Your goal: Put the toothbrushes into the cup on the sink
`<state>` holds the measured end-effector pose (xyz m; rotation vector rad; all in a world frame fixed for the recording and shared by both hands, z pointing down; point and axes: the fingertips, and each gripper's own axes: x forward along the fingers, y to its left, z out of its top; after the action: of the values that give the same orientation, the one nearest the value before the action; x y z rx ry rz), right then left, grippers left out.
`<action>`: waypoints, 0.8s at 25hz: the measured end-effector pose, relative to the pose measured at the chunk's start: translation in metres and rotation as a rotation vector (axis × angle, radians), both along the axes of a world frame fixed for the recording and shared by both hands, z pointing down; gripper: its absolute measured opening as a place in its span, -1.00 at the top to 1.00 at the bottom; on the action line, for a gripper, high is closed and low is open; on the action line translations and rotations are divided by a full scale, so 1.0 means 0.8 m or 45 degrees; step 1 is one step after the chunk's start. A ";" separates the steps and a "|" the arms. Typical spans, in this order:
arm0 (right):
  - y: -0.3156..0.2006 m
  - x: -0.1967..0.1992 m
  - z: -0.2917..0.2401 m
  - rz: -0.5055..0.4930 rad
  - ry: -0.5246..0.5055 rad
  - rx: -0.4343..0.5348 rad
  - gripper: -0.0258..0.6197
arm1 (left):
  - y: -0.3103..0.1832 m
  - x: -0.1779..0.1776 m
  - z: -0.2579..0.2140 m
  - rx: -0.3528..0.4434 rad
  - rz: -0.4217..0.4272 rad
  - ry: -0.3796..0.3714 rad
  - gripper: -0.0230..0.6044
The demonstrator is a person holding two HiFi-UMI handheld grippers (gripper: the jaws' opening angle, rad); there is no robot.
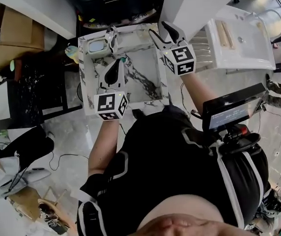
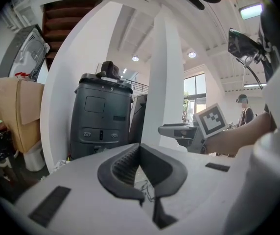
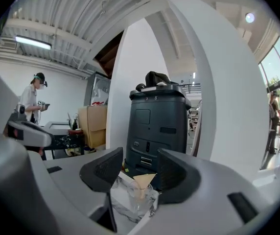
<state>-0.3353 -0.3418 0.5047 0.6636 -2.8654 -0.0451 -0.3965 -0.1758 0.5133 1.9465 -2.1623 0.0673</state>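
A marble sink point(image 1: 153, 90) lies below me. On its back rim stands a clear cup point(image 1: 112, 38). The right gripper view shows that cup point(image 3: 136, 196) low between the jaws, with a tan pointed thing point(image 3: 143, 181) standing in it. My right gripper point(image 1: 164, 32) hovers over the sink's back right corner; this gripper point(image 3: 140, 161) is open, with nothing pressed by the pads. My left gripper point(image 1: 114, 73) hangs over the basin's left part. Its point(image 2: 140, 150) tips meet, and nothing shows between them. A small teal thing point(image 1: 124, 60) lies by the left tips; I cannot tell what it is.
A pale dish point(image 1: 97, 46) sits on the sink's back left corner. A black machine point(image 3: 155, 126) stands behind the sink between white pillars. A white basin point(image 1: 241, 41) is at the right, a cardboard box point(image 1: 10, 36) at the left. Other people stand far off.
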 end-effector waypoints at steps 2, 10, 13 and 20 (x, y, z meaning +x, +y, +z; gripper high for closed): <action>0.013 0.014 -0.018 0.023 -0.027 -0.006 0.21 | 0.007 0.002 -0.012 0.028 0.022 0.020 0.91; 0.074 0.068 -0.076 0.078 -0.139 -0.016 0.78 | 0.028 0.013 -0.051 0.088 0.113 0.003 0.91; 0.091 0.088 -0.085 0.120 -0.134 -0.006 0.80 | 0.031 0.017 -0.054 0.084 0.154 -0.001 0.91; 0.116 0.135 -0.097 0.221 -0.144 0.001 0.81 | 0.042 0.035 -0.078 0.134 0.176 -0.025 0.91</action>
<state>-0.2275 -0.2491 0.4271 0.9405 -2.9012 0.0171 -0.3688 -0.1424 0.4513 2.1610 -2.0795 -0.0036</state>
